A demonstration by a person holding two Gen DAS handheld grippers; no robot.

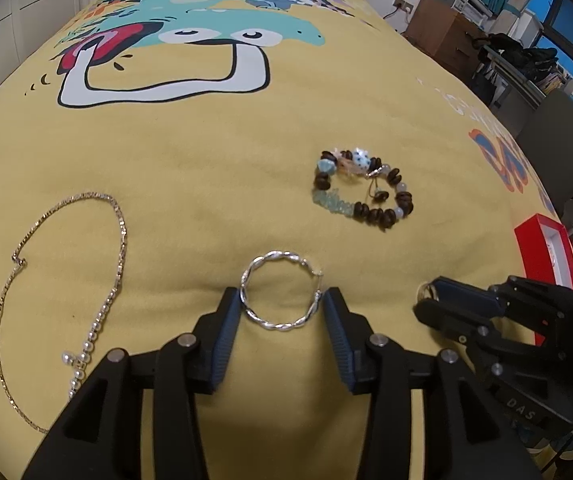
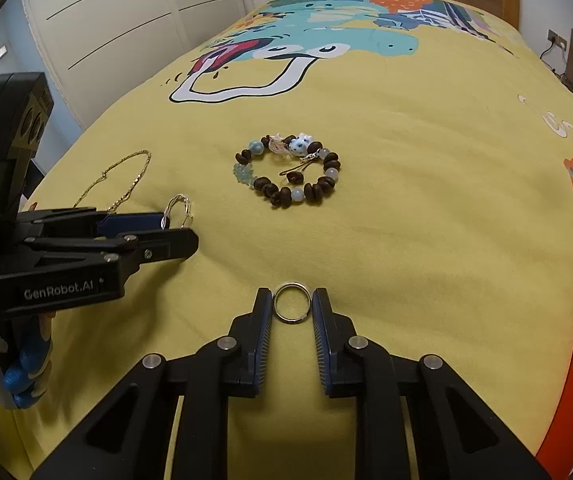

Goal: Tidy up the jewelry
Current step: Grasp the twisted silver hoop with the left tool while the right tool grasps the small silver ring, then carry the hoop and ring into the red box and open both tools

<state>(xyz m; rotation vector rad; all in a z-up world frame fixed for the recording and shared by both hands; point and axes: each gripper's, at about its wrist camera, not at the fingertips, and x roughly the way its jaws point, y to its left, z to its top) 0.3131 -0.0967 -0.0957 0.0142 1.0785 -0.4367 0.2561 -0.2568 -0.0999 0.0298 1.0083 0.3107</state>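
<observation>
1. Left gripper [image 1: 284, 300]: fingers spread, straddling the twisted silver hoop earring [image 1: 280, 291] lying mid-bed on the yellow printed blanket [image 1: 190, 184].
2. Right gripper [image 2: 292, 303]: fingers touching the plain silver ring [image 2: 292, 303].

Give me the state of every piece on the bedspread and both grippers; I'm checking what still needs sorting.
Twisted silver hoop: flat on the bedspread, between the left gripper's fingers.
Small ring: flat, between the right gripper's fingers.
Beaded bracelet: lying loose, untouched.
Chain necklace: spread in a loop, untouched.
Left gripper: around the hoop; grip unclear.
Right gripper: around the ring; grip unclear.
Red box: partly visible at the edge.
</observation>
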